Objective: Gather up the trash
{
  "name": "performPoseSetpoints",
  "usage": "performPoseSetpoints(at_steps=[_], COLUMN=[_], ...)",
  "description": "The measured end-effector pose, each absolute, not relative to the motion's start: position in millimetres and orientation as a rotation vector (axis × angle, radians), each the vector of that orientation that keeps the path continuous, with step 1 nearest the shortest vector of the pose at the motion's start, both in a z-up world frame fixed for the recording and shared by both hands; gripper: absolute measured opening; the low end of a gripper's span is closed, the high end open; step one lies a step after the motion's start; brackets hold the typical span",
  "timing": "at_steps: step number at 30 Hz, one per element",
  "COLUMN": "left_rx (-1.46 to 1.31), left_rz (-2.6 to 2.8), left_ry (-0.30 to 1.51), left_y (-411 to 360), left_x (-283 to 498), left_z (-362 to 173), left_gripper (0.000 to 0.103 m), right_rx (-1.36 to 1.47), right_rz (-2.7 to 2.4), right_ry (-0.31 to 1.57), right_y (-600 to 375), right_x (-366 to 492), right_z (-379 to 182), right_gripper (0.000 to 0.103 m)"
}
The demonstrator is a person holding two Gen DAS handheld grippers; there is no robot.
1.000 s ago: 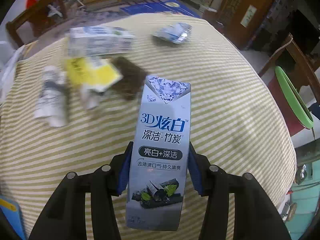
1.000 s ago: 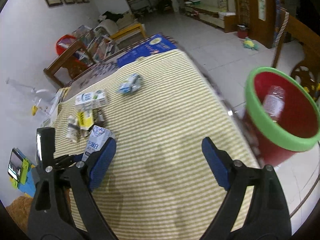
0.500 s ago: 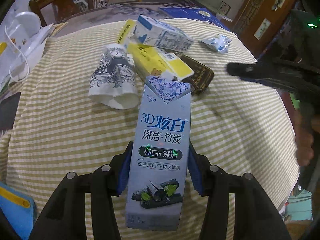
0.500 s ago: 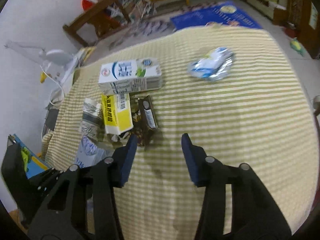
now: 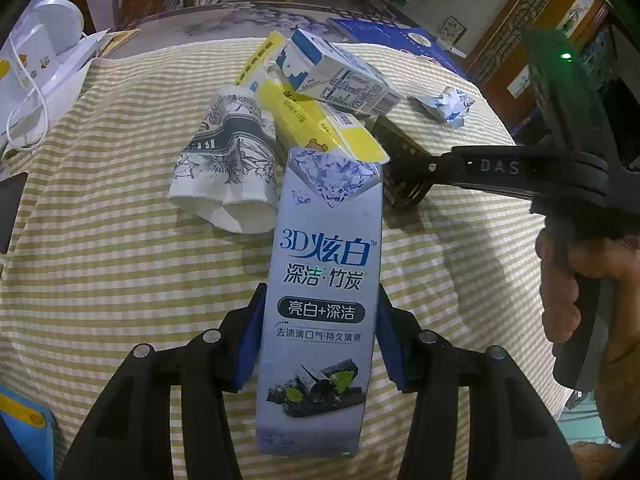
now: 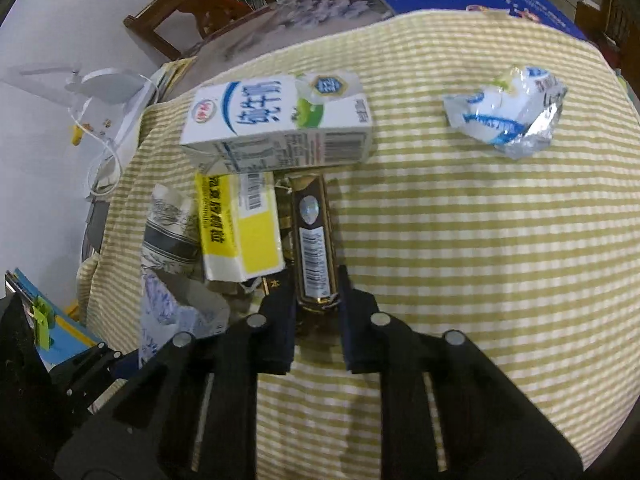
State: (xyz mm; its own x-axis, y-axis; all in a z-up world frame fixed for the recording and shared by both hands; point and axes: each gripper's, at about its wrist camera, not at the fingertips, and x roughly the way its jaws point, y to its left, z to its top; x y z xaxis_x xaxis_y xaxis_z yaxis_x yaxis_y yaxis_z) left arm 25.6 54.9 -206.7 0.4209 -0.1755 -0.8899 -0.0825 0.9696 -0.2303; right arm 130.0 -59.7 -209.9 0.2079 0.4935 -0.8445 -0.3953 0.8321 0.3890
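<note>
The left gripper is squeezing the tall toothpaste box, low in the picture. The right gripper has just been closing, and its fingers are now pinching the near end of the dark brown box, in the middle of the striped tablecloth. The yellow box is leaning on the brown one, and the milk carton is touching its far end. Lifting fast could be dragging those along, or the brown box could be slipping out.

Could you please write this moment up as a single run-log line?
left gripper: shut on toothpaste box | right gripper: jaws just closed on dark brown box | milk carton, crumpled wrapper: on table
</note>
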Motion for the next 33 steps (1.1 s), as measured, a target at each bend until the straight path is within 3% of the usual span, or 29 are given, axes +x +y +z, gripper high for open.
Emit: performPoseSetpoints(at_steps=[22, 33], left_rx=[-0.189, -0.142], left_rz=[-0.146, -0.224], left_ry=[1.008, 0.906], left_y=[5, -35], left_x=[23, 30], left_z=[-149, -111], left_gripper=[0.046, 0.046], right_rx=[0.263, 0.328], right_rz=[0.496, 0.397], right_ry=[0.992, 0.937], right_y=[-174, -229], right_x=[49, 19], right_z=[-126, -113], right_gripper=[0.017, 0.017])
